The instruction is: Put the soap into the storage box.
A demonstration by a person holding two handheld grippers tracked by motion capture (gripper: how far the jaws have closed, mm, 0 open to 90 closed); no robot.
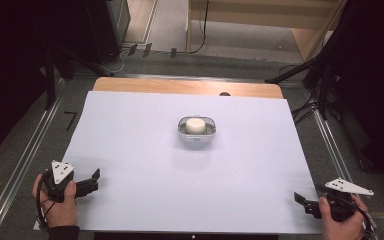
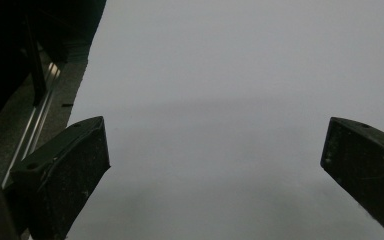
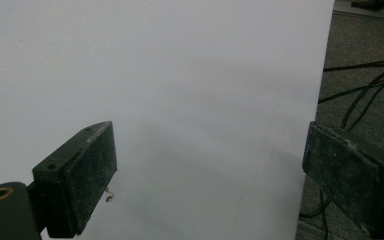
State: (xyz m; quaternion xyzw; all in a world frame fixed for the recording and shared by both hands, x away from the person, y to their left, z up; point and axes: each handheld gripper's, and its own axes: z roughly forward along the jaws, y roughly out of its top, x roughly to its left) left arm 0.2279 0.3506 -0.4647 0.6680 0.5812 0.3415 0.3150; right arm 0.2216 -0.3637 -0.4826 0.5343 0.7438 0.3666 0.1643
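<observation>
A small clear, rounded-square container [image 1: 196,134] sits in the middle of the white sheet [image 1: 145,150], with a white round puck-like object [image 1: 196,125] inside it. Near the sheet's front left corner, a hand holds my left gripper [image 1: 95,180], open and empty and pointing right. At the front right corner, my right gripper [image 1: 302,201] is open and empty and points left. In the left gripper view the left gripper [image 2: 215,150] has its jaws wide apart over bare white sheet [image 2: 230,75]. The right gripper view shows the right gripper [image 3: 210,155] spread the same way above the sheet's edge [image 3: 310,125].
The wooden table edge [image 1: 187,86] shows beyond the sheet. Metal rails [image 1: 27,145] run along both sides. Cables [image 1: 305,107] and dark stand legs lie on the floor to the right, and further cables [image 3: 360,90] cross the carpet in the right gripper view.
</observation>
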